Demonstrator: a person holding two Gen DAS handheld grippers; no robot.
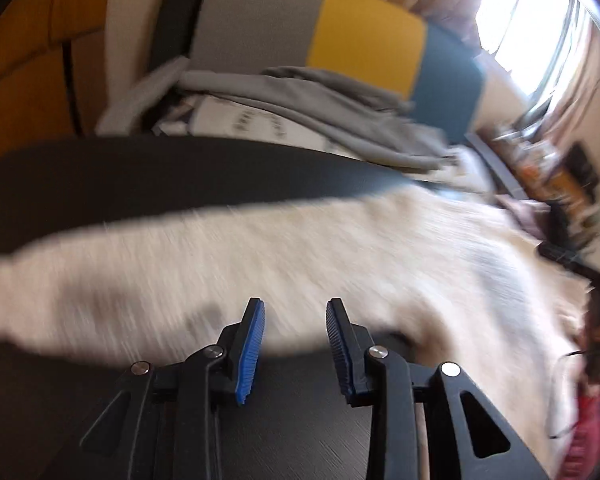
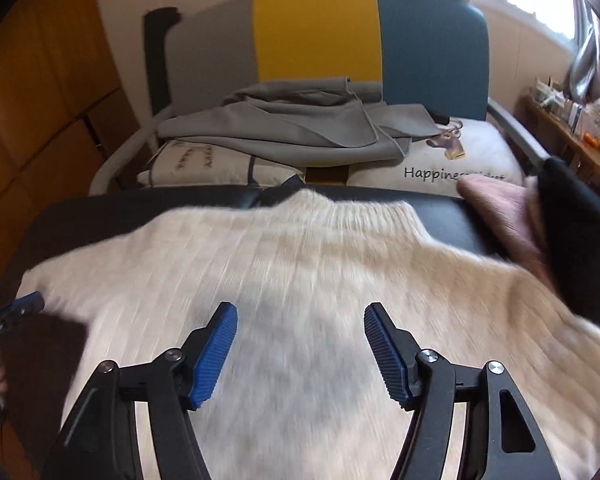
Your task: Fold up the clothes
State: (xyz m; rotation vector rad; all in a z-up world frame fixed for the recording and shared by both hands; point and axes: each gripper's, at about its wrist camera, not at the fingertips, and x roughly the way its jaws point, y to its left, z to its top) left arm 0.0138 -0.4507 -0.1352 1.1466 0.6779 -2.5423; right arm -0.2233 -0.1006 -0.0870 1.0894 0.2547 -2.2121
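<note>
Lying flat on black table point(image 2: 440, 206), cream sweater point(image 2: 300, 264) w/ both hand-held grippers, left point(image 1: 295, 306) & right point(image 2: 300, 314), spread, empty.

1 cream sweater point(image 2: 300, 264), 2 pillows point(image 2: 460, 160), 1 chair point(image 2: 316, 32)

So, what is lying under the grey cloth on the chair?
The grey cloth lies on two printed cushions, whose front parts show. It hides their rear parts and the seat.

The left gripper point(image 1: 295, 312) hovers with its blue-padded fingers point(image 1: 252, 344) parted by a moderate gap, nothing between them. The right gripper point(image 2: 300, 316) is spread wider, its fingers point(image 2: 216, 356) also empty. Both point toward the far edge.
</note>
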